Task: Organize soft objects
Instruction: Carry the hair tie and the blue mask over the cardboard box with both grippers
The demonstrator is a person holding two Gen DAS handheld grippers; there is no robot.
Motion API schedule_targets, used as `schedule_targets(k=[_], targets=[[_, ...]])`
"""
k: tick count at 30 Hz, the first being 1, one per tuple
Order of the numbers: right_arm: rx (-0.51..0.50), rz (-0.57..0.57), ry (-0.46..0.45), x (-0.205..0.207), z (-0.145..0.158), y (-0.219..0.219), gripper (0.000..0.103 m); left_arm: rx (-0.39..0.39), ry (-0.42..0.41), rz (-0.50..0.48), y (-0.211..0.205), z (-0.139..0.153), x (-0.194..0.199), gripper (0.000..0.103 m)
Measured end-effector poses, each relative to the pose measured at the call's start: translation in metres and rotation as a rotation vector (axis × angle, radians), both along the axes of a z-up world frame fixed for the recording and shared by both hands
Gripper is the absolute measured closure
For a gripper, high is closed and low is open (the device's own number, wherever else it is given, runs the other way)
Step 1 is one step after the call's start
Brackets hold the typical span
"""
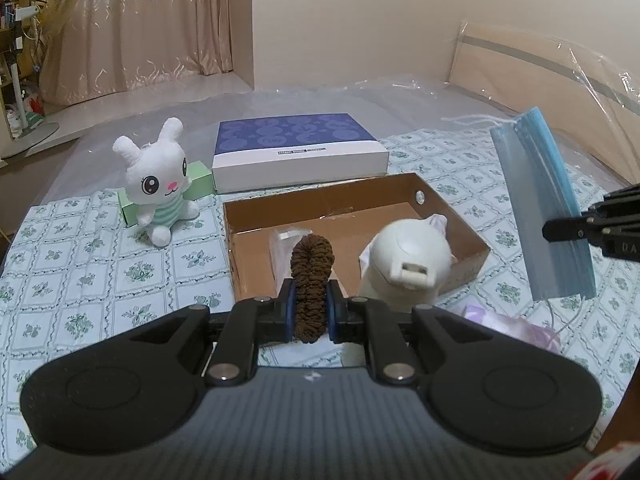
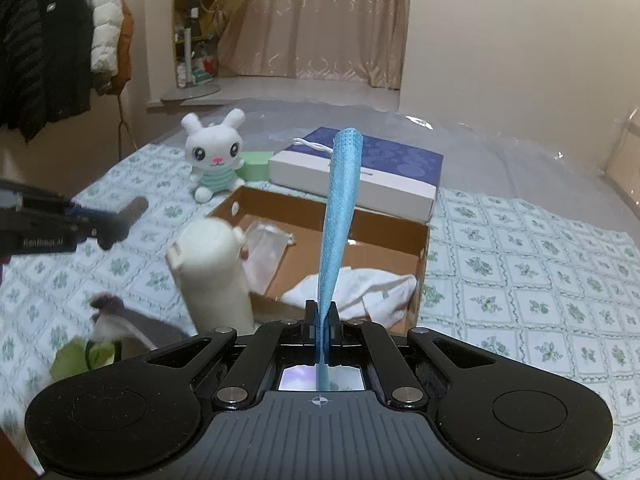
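Both jaws are clamped right now: our left gripper (image 1: 311, 306) is pinched on a brown fuzzy scrunchie (image 1: 312, 276) that stands up between its blue pads, and our right gripper (image 2: 322, 326) is squeezed tight on a blue face mask (image 2: 338, 216), which sticks up edge-on from its fingers with the white ear loop dangling at the top. We've got both tools angled down over the bed (image 1: 100, 248) with its green floral sheet, left one on the near side of the open cardboard box (image 1: 448, 204), right one just off to its side with the mask up in the air. Biggest thing behind the box is a flat blue-and-white gift box (image 1: 298, 148), touching or nearly touching its far edge. A white bunny plush (image 1: 158, 184) sits left of it, leaning on a small green carton (image 1: 200, 178). Right at the box's near edge there's a white bottle-shaped thing (image 1: 408, 264) standing upright, sort of in the way. Inside the box we can see a crumpled white cloth (image 2: 360, 288) and a clear plastic bag (image 2: 264, 248).
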State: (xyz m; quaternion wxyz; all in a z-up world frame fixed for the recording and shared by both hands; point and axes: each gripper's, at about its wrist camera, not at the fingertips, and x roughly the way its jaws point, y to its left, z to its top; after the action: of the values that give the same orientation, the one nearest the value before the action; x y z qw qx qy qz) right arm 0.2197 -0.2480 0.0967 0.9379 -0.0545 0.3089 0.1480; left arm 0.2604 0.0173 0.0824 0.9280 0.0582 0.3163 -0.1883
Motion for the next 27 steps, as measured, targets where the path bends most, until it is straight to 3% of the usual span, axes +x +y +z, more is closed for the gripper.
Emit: schedule_targets(k=[11, 27], targets=[[0.111, -0.023, -0.002, 0.065, 0.017, -0.009, 0.102, 0.019, 0.020, 0.008, -0.001, -0.008, 0.044, 0.089], [0.221, -0.013, 0.086, 0.164, -0.004, -0.005, 0.101, 0.056, 0.064, 0.015, -0.005, -0.041, 0.116, 0.089]])
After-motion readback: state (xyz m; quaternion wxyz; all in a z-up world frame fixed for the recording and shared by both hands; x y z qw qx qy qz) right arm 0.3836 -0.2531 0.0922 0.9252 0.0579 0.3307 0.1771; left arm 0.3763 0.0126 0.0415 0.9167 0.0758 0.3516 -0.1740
